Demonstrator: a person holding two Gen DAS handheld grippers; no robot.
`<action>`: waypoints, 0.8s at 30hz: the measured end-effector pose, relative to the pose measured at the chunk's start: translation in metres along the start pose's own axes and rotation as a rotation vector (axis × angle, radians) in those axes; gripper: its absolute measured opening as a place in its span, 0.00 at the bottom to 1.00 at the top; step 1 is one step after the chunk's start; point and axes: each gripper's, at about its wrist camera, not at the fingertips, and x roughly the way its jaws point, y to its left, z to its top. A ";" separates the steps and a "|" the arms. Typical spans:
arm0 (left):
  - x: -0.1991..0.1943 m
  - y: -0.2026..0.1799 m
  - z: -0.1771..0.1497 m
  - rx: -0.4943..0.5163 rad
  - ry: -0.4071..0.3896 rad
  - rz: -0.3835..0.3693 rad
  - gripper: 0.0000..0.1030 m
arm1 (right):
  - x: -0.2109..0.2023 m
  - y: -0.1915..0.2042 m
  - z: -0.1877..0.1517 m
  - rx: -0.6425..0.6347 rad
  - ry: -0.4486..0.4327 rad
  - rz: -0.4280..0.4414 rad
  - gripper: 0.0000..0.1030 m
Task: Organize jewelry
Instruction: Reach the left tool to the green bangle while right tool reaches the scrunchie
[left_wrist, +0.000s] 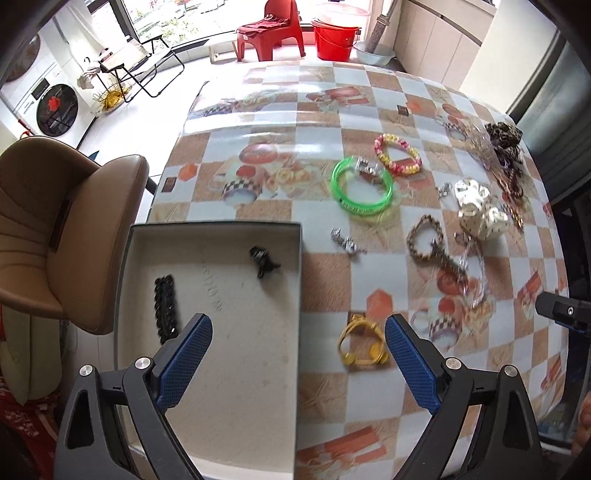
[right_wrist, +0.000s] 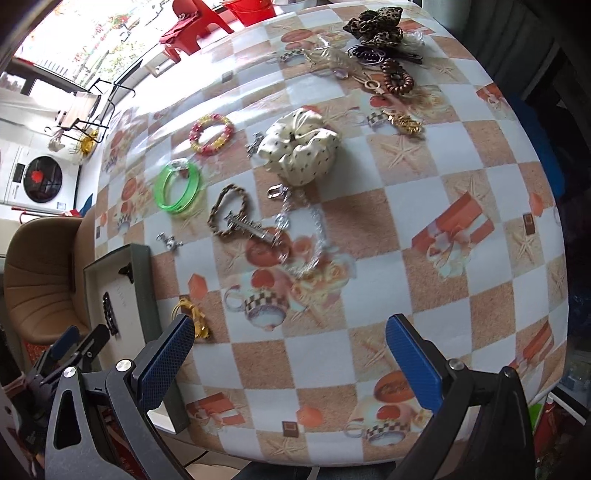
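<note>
Jewelry: loose pieces spread over the checked surface (right_wrist: 443, 206), two pieces already inside the shallow box (left_wrist: 221, 295) at the surface's left edge.

- In box: black chain bracelet (left_wrist: 165, 308) lying flat near the left wall; small dark clip (left_wrist: 263, 260) toward the far end.
- Just outside box, right of its wall: yellow piece (left_wrist: 360, 341), between the left gripper's fingers in that view but not touched.
- Mid surface: green bangle (right_wrist: 180, 188), pink-and-yellow bead bracelet (right_wrist: 211, 133), brown braided cord (right_wrist: 227, 208) with a silver key-shaped charm (right_wrist: 251, 229) lying across it, silver chain (right_wrist: 303, 236), small silver charm (right_wrist: 168, 240), cream dotted scrunchie (right_wrist: 299, 149).
- Far corner: leopard-print bow (right_wrist: 375, 27), hair ties and clips heaped together.
- Left gripper (left_wrist: 297, 363): jaws wide apart, empty, hovering across the box's right wall.
- Right gripper (right_wrist: 290, 363): jaws at full spread, empty, above bare checked cloth near the front edge.

Hazards, as judged:
- Yellow piece sits close to the box wall; a descending finger may strike the wall and shove the box toward the surface's edge, where it already overhangs slightly.
- Cord, charm and chain overlap; lifting one likely drags its neighbours.
- Silver chain is thin and slack, so it may slip through the pads or trail and snag.
- The glossy cloth may let the bangle skid sideways under a closing grip.
- The two grippers are working close together near the box and may collide.
</note>
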 end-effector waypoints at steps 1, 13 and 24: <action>0.002 -0.003 0.007 -0.010 0.000 0.005 0.94 | 0.000 -0.002 0.008 -0.006 0.000 0.000 1.00; 0.059 -0.024 0.092 -0.055 0.015 0.050 0.94 | 0.024 -0.014 0.093 -0.068 0.019 -0.034 1.00; 0.114 -0.039 0.129 -0.023 0.062 0.064 0.94 | 0.071 -0.001 0.134 -0.128 0.060 -0.070 1.00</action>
